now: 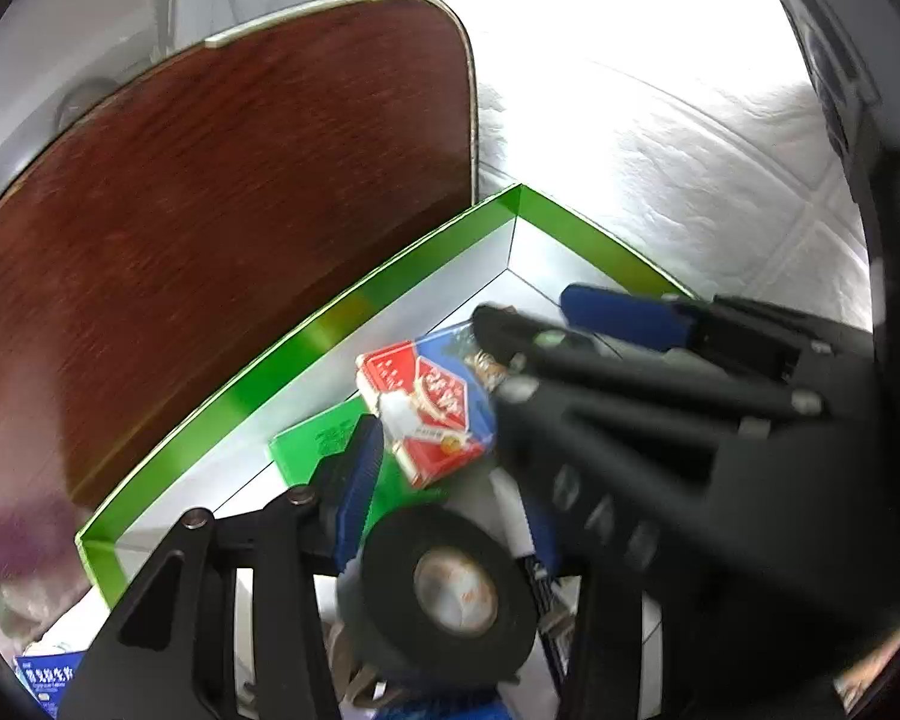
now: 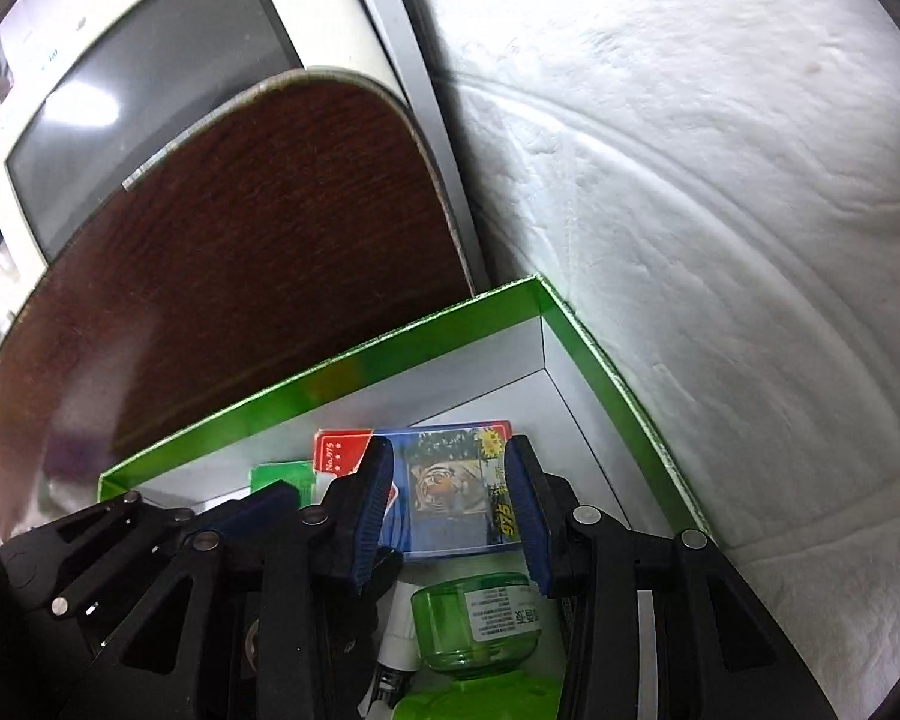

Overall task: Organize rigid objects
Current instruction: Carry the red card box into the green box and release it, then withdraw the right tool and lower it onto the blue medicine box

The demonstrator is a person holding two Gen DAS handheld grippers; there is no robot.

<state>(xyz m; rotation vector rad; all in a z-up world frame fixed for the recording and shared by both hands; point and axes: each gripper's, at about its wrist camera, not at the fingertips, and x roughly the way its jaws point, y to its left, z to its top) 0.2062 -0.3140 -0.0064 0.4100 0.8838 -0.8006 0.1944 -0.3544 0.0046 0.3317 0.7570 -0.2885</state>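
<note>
Both pairs of tongs reach down into a shallow cardboard box with bright green outer walls and a pale grey inside [image 2: 618, 384], which sits beside a dark reddish-brown wooden board with a pale rounded edge [image 2: 240, 252] and against a white quilted padded surface [image 2: 720, 240].

In the right wrist view, the right tongs [image 2: 450, 510] have their blue ribbed pads on either side of a red and blue card pack with a tiger picture on its face [image 2: 450, 480]. The pads stand close to the pack's sides, but whether they press on it cannot be told. The pack lies on the box floor near the far corner. Nearer the camera lie a clear green plastic jar with a white label [image 2: 480, 624] and a small white tube [image 2: 399, 630].

In the left wrist view, the left tongs [image 1: 444, 564] hold a roll of black tape with a pale core [image 1: 444, 594] between their fingers; only the left blue pad [image 1: 360, 480] shows clearly, so a firm grip cannot be confirmed. Beyond the roll, the same card pack [image 1: 426, 408] rests tilted over a flat green packet [image 1: 312, 444].

A cream-coloured monitor with a dark screen [image 2: 126, 96] stands behind the board.
</note>
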